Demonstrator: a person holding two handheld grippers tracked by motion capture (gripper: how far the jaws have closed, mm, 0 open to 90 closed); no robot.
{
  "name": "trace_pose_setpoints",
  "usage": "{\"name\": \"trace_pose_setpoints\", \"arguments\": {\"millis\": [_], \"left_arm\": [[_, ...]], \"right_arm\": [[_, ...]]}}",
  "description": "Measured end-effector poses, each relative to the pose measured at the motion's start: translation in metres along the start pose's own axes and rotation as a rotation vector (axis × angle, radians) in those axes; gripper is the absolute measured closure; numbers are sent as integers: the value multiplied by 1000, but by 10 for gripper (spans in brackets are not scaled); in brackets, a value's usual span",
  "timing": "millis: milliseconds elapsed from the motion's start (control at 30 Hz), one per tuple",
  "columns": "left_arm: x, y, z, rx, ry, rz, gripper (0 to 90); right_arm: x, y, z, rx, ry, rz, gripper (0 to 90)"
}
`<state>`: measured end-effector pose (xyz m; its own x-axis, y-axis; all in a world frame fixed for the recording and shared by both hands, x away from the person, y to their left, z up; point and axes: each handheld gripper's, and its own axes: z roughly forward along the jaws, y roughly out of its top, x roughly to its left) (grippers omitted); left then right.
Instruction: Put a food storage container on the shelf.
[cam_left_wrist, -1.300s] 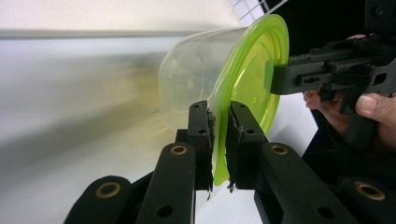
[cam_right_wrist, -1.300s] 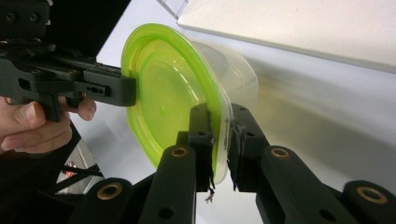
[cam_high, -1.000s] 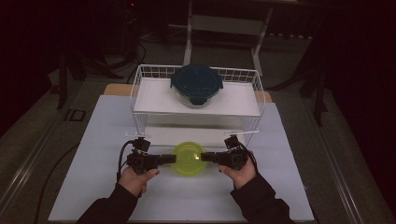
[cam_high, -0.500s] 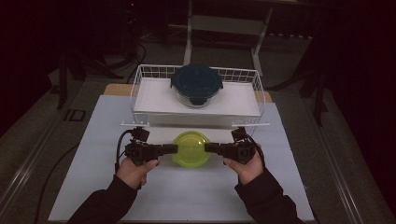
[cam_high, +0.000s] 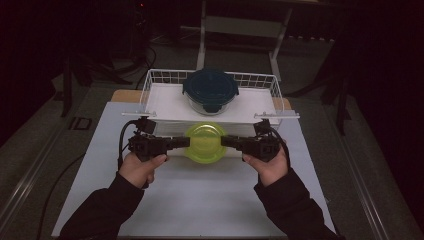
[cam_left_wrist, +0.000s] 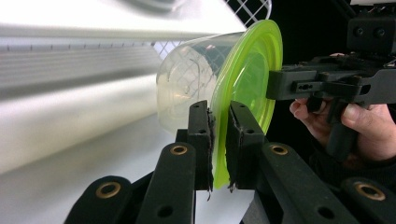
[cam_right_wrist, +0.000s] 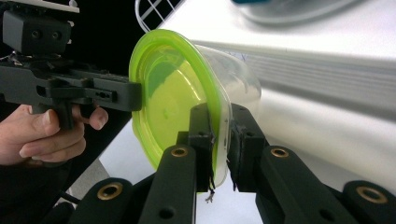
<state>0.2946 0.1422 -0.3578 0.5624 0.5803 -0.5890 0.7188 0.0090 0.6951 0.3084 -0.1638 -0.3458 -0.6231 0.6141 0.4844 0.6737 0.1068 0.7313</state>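
Note:
A clear tub with a yellow-green lid hangs above the white table between both grippers, just in front of the wire basket. My left gripper is shut on the lid's left rim and my right gripper on its right rim. In the left gripper view the jaws pinch the green lid, with the clear tub body beyond and the other gripper opposite. The right gripper view has its jaws clamped on the lid, across from the other gripper.
A white wire basket stands at the table's far edge. Inside it sits a glass container with a dark blue lid. A white mat covers the table. Dark chair legs and cables lie on the floor beyond.
Both grippers have carried the green-lidded tub away from the person, up toward the front of the basket. Both stay shut on the lid rim.

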Motion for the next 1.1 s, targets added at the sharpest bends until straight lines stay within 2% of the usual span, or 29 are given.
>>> {"name": "trace_pose_setpoints", "arguments": {"millis": [267,433,767,1100], "left_arm": [[-18,29,-9,-16,8,52,806],[-26,42,-13,-34,16,74,806],[-31,75,-17,-71,16,93,806],[-31,110,-13,-98,34,103,807]], "right_arm": [[10,22,-14,-51,-2,-28,809],[14,36,-21,-76,-2,-45,809],[19,69,-26,-117,-21,-77,808],[11,103,-24,-155,-32,-58,807]]}}
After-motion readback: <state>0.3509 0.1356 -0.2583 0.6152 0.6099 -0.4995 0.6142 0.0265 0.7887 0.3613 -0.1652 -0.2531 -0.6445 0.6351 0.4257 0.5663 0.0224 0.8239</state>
